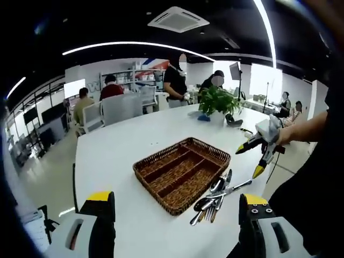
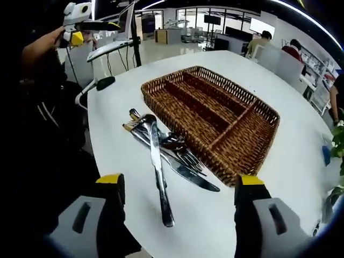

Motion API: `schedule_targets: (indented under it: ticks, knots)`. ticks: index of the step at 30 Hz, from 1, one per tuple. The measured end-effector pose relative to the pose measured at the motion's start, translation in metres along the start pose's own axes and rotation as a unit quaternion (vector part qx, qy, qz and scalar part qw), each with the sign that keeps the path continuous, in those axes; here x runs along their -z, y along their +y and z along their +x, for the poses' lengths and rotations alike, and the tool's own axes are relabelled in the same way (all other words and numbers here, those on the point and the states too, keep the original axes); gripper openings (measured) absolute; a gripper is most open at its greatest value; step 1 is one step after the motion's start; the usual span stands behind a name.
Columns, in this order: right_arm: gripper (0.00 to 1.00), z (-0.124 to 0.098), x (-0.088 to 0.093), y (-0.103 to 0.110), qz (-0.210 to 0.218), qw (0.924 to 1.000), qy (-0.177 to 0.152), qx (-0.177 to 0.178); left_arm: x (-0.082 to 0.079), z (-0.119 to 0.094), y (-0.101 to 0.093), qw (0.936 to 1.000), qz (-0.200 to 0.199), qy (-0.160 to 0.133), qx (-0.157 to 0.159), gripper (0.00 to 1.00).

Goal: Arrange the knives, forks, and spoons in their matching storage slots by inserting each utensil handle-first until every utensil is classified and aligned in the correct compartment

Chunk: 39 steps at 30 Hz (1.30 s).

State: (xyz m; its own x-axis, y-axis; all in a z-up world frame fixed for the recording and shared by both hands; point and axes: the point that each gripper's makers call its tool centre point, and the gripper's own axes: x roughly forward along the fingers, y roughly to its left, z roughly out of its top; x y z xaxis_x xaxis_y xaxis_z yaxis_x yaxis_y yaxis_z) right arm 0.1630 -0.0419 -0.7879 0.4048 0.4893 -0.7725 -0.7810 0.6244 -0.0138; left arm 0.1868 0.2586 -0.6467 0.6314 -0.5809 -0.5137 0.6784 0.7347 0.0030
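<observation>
While utensils (image 2: 161, 153) overlap beside basket (image 2: 215, 115) | both tongs (image 1: 174, 207) (image 2: 180, 188) spread, empty.

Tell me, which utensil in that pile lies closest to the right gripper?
The long knife: it sticks out of the pile towards the right gripper.

Wicker tray (image 1: 181, 173) near the table's (image 1: 129, 140) front edge, compartments bare. Cutlery pile (image 1: 219, 194) just beside the tray's right corner, on the table. Left gripper (image 1: 177, 207) at the bottom, jaws wide apart, over the front edge. Right gripper (image 1: 257, 156) off the table's right edge, yellow-tipped jaws parted, held in a hand (image 1: 284, 133). Potted plant (image 1: 217, 103) toward the far edge.
</observation>
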Motion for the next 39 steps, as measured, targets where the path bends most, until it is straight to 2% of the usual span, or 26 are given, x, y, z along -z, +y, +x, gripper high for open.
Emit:
schedule_targets:
  ticks: [2, 5, 9, 13, 16, 18, 20, 24, 31, 36, 39]
  knots:
    - [0.82, 0.000, -0.001, -0.003, 0.004, 1.0000, -0.009, 0.000, 0.002, -0.002, -0.004, 0.9999, -0.001, 0.011, -0.009, 1.00]
    - [0.79, 0.003, 0.000, -0.002, -0.003, 0.9998, -0.021, -0.007, -0.007, -0.007, -0.015, 0.9998, 0.002, -0.001, -0.019, 1.00]
    - [0.78, 0.009, 0.008, 0.002, -0.004, 0.9994, -0.028, -0.019, -0.015, -0.015, -0.032, 0.9992, 0.000, 0.002, -0.040, 1.00]
    - [0.75, 0.014, 0.019, 0.002, -0.001, 0.9994, -0.028, -0.022, -0.014, -0.022, -0.050, 0.9985, 0.000, 0.005, -0.054, 1.00]
    - [0.75, 0.017, 0.019, -0.001, -0.017, 0.9987, -0.044, -0.022, -0.013, -0.026, -0.058, 0.9979, 0.008, 0.000, -0.064, 1.00]
    - [0.74, 0.018, 0.024, -0.001, -0.017, 0.9991, -0.031, -0.022, -0.011, -0.028, -0.066, 0.9978, 0.005, 0.006, -0.066, 1.00]
    - [0.74, 0.013, 0.022, 0.001, -0.018, 0.9989, -0.035, -0.025, -0.015, -0.031, -0.071, 0.9978, 0.015, -0.001, -0.065, 1.00]
    - [0.73, 0.012, 0.022, 0.010, -0.023, 0.9986, -0.036, -0.030, -0.017, -0.035, -0.063, 0.9972, 0.004, -0.010, -0.073, 1.00]
    - [0.63, 0.033, 0.024, 0.024, -0.032, 0.9987, -0.029, -0.028, -0.019, -0.038, -0.054, 0.9986, 0.005, -0.024, -0.047, 1.00]
    - [0.47, 0.045, 0.037, 0.031, -0.023, 0.9994, -0.004, -0.026, -0.019, -0.035, -0.035, 0.9990, 0.009, -0.040, -0.018, 1.00]
    - [0.39, 0.050, 0.040, 0.037, -0.023, 0.9991, 0.008, -0.033, -0.009, -0.031, -0.027, 0.9996, 0.007, -0.029, 0.004, 1.00]
